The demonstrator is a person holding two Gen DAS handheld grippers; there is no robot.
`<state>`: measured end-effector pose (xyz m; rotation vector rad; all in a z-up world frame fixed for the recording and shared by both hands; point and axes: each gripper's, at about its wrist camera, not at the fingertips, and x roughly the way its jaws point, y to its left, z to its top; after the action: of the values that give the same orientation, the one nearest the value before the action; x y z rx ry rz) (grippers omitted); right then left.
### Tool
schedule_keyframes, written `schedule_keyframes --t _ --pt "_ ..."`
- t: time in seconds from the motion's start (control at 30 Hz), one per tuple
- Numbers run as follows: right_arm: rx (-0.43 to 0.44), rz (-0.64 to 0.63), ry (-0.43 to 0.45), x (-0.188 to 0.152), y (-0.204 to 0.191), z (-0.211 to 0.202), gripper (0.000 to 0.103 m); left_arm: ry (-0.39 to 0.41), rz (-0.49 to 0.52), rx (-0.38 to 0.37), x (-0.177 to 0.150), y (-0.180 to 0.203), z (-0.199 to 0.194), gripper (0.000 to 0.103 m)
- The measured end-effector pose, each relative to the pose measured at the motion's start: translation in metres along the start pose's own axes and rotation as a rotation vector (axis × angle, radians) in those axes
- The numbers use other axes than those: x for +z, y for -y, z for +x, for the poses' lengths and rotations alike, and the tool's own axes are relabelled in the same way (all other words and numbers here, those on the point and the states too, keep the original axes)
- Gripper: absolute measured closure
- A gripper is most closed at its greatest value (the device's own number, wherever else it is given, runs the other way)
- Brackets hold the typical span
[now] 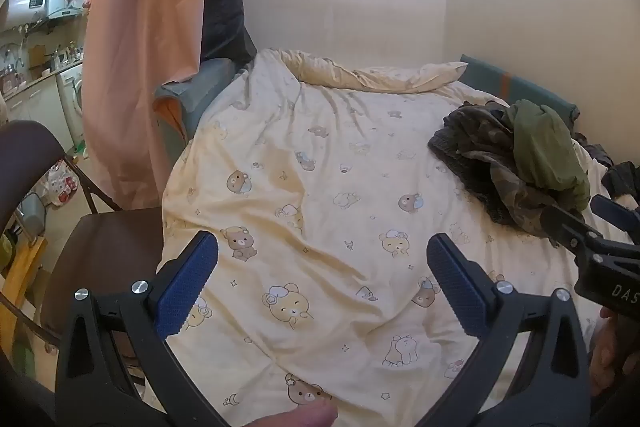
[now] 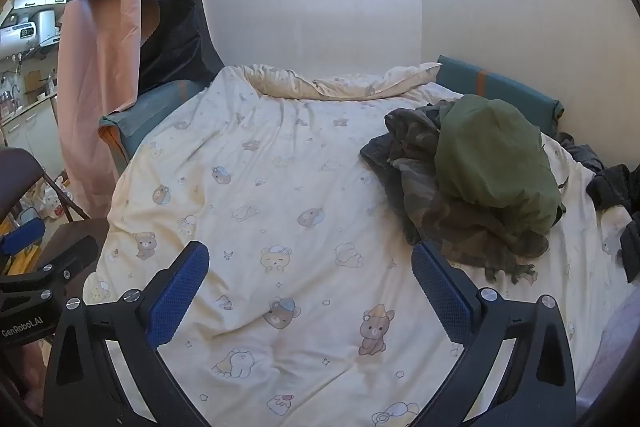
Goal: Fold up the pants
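Left claw (image 1: pixel 322 259): jaws spread wide apart, nothing between them, angled down over the bear-print duvet (image 1: pixel 320 187).
Right claw (image 2: pixel 310 267): jaws likewise spread wide, empty, hanging above the same cover; its body also shows at the right edge of the left wrist view.
Pants: a crumpled heap on the far right of the bed, camouflage pants (image 2: pixel 448 211) underneath with an olive-green garment (image 2: pixel 492 163) bunched on top, well apart from both claws.
Open room: the middle and near part of the duvet lies bare, wrinkled, with a rolled-back fold near the wall.
Edges: the left side of the bed drops off beside a brown folding chair (image 1: pixel 100 251); teal cushions (image 2: pixel 496 87) line the wall side; a pink curtain (image 1: pixel 140 67) hangs at the bed's far left corner.
Cut off: more dark clothing (image 2: pixel 616 195) at the right rim runs out of view; I cannot tell what garment it is.
Hard to make out: how the pants' legs and waistband lie within the heap.
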<state>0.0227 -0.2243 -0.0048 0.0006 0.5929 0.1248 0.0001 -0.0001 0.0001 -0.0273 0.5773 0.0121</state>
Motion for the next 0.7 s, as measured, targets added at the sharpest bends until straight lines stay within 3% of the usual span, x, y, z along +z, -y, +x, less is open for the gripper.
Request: schedule_keyframes --t 0.7 --pt "0.004 -0.005 0.003 0.0006 -0.0022 0.0015 0.000 0.022 0.009 0.004 0.0031 0.0004 -0.0013 0.000"
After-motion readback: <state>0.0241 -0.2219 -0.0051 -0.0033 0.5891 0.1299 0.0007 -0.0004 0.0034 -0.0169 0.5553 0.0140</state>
